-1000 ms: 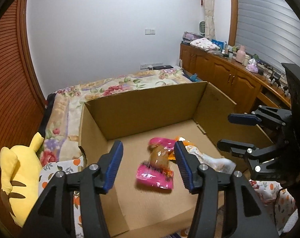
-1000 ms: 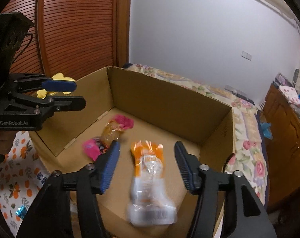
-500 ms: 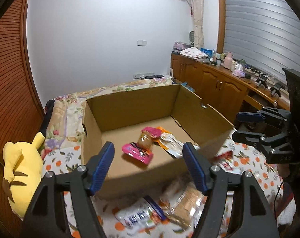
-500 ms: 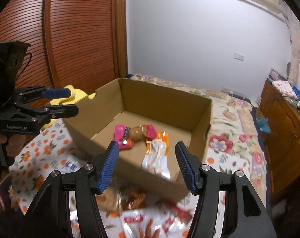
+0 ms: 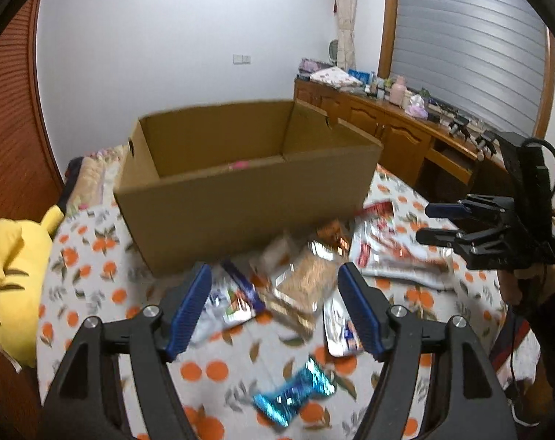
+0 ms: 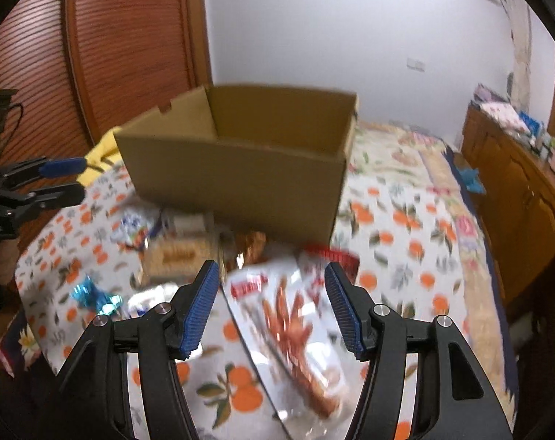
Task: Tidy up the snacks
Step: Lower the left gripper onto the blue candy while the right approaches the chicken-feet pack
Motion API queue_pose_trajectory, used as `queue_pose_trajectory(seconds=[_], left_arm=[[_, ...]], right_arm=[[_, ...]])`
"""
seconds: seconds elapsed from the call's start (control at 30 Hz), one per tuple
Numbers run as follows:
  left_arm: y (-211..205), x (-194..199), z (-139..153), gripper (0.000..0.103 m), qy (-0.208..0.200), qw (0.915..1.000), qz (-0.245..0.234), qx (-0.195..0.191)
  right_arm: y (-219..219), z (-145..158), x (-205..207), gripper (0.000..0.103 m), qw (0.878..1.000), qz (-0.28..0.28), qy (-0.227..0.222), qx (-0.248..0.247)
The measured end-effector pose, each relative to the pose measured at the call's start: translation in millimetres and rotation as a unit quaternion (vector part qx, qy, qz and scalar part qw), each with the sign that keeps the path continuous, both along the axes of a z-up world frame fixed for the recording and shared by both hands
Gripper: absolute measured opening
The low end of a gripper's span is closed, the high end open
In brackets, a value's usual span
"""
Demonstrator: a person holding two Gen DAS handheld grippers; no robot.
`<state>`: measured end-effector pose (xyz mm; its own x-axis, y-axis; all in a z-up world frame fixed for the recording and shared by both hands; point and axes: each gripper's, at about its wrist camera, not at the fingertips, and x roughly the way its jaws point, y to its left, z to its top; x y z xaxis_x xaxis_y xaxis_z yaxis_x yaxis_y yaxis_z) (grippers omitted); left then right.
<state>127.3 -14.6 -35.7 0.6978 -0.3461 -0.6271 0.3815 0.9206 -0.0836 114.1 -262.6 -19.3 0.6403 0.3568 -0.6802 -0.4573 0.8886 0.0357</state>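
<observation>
1. Through the left wrist camera we look over a bedspread printed with oranges (image 5: 94, 256) in a room with a white wall, a slatted wooden door on the left and a wooden sideboard (image 5: 398, 132) crowded with small items under a grey shutter on the right.
2. A yellow plush toy (image 5: 13, 275) lies at the bed's left edge, and an open cardboard box (image 5: 241, 198) stands on the spread, a sliver of pink showing inside.
3. Our left gripper (image 5: 274, 304) has its jaws apart with nothing between them; below the gap lie a clear pack of brown biscuits (image 5: 303, 278) and a blue-edged packet (image 5: 237, 297), with a shiny blue wrapper (image 5: 296, 396) nearer the camera.
4. A red-and-white bag (image 5: 383, 245) lies further right, near the right gripper (image 5: 435, 223), which hovers above the spread.
5. From the right wrist camera we see the same box (image 6: 241, 168) ahead on the spread, the flowered quilt (image 6: 424, 161) behind it and the sideboard at the right edge.
6. Our right gripper (image 6: 270, 300) also stands open and empty, and the red-and-white bag (image 6: 292, 315) lies on the spread directly beneath the gap, blurred.
7. The biscuits (image 6: 178, 256) and the blue wrapper (image 6: 94, 297) lie to the left, below the left gripper (image 6: 65, 179), which hangs with jaws parted.
</observation>
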Motion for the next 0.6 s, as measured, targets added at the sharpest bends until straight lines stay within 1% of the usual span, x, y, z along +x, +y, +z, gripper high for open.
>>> queue_pose_trajectory(seconds=[0.17, 0.3, 0.4, 0.47, 0.53, 0.6], left_arm=[[-3.3, -16.9, -24.3, 0.072, 0.015, 0.9997, -0.014, 0.011], [-2.6, -27.3, -42.5, 0.071, 0.031, 0.9992, -0.023, 0.01], [-0.9, -31.4, -51.6, 0.067, 0.041, 0.9988, -0.024, 0.008], [0.7, -33.4, -56.1, 0.062, 0.047, 0.9986, -0.023, 0.006], [2.4, -34.9, -59.8, 0.059, 0.052, 0.9983, -0.024, 0.005], [2.3, -38.2, -63.2, 0.055, 0.057, 0.998, -0.026, 0.005]], right_arm=[[-9.6, -25.2, -2.8, 0.062, 1.0, -0.01, 0.025, -0.004], [-11.8, -41.9, -0.2, 0.063, 0.999, -0.013, 0.039, -0.004], [-11.4, -51.3, 2.1, 0.063, 0.999, -0.015, 0.048, -0.006], [-10.9, -56.5, 2.3, 0.064, 0.999, -0.015, 0.052, -0.006], [-10.7, -58.7, 1.8, 0.065, 0.998, -0.016, 0.053, -0.007], [-11.5, -59.0, 1.2, 0.066, 0.998, -0.016, 0.054, -0.004]])
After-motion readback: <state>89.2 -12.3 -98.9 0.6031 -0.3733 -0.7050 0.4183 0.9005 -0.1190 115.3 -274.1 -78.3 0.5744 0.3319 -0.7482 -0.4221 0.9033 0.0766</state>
